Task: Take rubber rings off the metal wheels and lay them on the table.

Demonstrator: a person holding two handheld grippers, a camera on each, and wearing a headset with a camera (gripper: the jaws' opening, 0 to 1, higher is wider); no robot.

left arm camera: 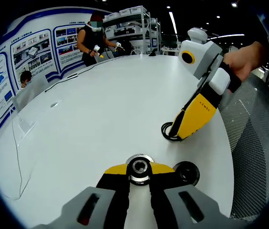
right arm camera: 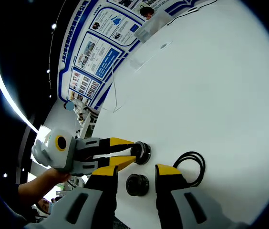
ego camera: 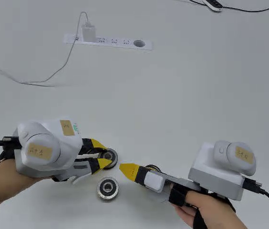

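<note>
Task partly done, judging by the layout. Loose black rubber ring (right arm camera: pixel 191 168) already lying flat on white bench (ego camera: pixel 172 95), just beside right claw (right arm camera: pixel 137 169) on its outer side, right at one yellow tip in left gripper view; possibly two loops overlapped, hard to tell. Right claw spread wide, gripping nothing, held low near the bench. Between its tips, second metal wheel (right arm camera: pixel 137 184) lying free on the bench, dark band round its rim, so its ring probably yet to come off. Left claw (ego camera: pixel 102 153) pressed onto first metal wheel (left arm camera: pixel 140 167), pinching it at the tips, just beyond the free wheel and close to right claw. Ring on this one or not: impossible to tell. Likely left to do: strip the pinched wheel, then the free one, and lay both rings down beside the loose one.
</note>
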